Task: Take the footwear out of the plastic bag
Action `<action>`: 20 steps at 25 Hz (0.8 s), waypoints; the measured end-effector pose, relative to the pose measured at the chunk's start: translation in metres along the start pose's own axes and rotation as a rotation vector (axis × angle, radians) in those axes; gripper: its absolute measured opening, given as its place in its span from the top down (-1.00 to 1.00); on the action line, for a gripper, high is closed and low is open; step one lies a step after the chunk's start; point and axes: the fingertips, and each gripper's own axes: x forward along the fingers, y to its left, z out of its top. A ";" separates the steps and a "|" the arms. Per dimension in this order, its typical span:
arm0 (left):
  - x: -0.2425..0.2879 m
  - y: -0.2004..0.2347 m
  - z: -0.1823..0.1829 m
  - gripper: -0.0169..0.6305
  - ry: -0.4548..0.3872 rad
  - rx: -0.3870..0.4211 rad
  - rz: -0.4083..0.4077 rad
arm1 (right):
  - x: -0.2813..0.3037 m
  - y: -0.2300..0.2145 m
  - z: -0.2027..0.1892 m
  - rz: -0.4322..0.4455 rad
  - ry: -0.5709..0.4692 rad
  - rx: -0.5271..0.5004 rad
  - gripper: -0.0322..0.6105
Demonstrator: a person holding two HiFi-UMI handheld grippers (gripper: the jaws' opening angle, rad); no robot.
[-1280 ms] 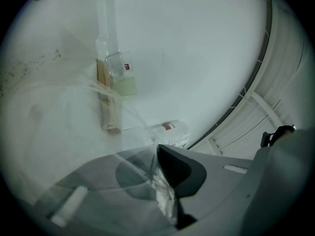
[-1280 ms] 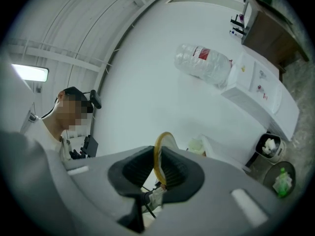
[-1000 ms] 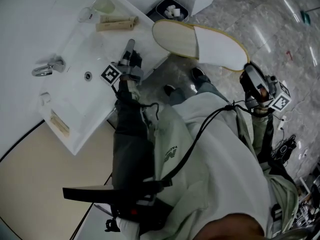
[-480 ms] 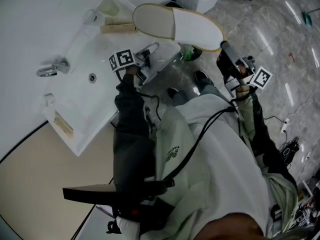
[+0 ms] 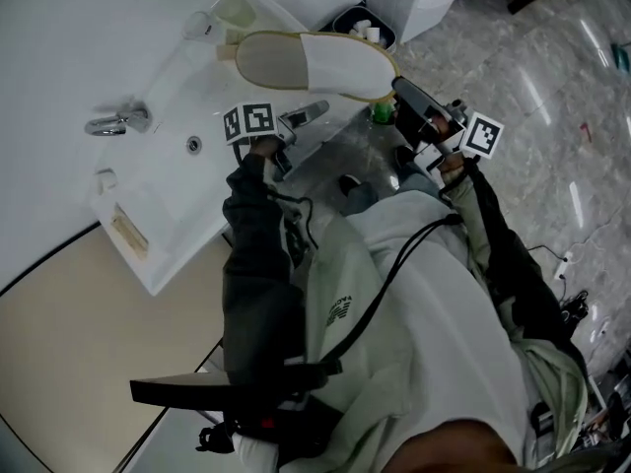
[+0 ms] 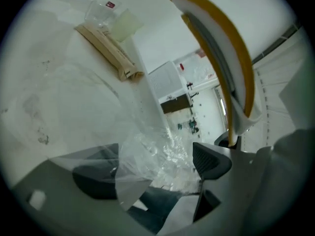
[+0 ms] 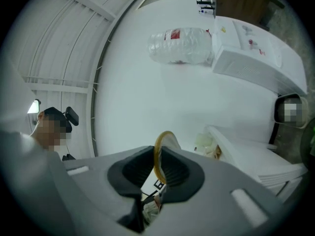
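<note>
Clamping slipper (image 5: 306,62) rim over sink (image 5: 163,200) edge, right fingers (image 7: 135,173); left fingers (image 6: 211,160) just opened round bag (image 6: 157,156).

Right gripper view: slipper (image 7: 158,154) sat mostly hidden behind the pads (image 7: 130,173); only its yellow rim showed. Left gripper view: clear plastic bag (image 6: 157,154) veiled 1 pad (image 6: 91,181). Head view: bag too faint to make out.

One slipper (image 5: 311,64), one plastic bag (image 6: 157,154).
On the sink (image 5: 168,180): one faucet (image 5: 116,123), one cup (image 5: 235,10); beside the sink, one waste bin (image 5: 361,28).
</note>
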 end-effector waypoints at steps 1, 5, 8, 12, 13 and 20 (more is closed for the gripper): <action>0.002 0.008 -0.007 -0.50 0.089 0.037 0.056 | 0.004 -0.003 -0.003 -0.002 0.007 0.007 0.75; -0.028 0.047 -0.053 -0.34 0.604 0.323 0.395 | 0.012 -0.012 -0.009 -0.007 0.023 0.038 0.75; -0.045 0.050 -0.064 -0.37 0.628 0.350 0.390 | 0.009 -0.016 -0.008 -0.009 0.008 0.042 0.75; -0.038 0.047 -0.037 -0.37 0.340 0.223 0.251 | 0.018 -0.024 -0.012 -0.012 0.007 0.059 0.75; -0.038 0.046 -0.022 -0.39 0.236 0.191 0.234 | 0.020 -0.026 -0.014 -0.019 0.005 0.063 0.75; -0.072 0.008 0.017 -0.59 -0.228 0.097 0.086 | 0.009 -0.055 -0.039 -0.109 0.002 0.132 0.75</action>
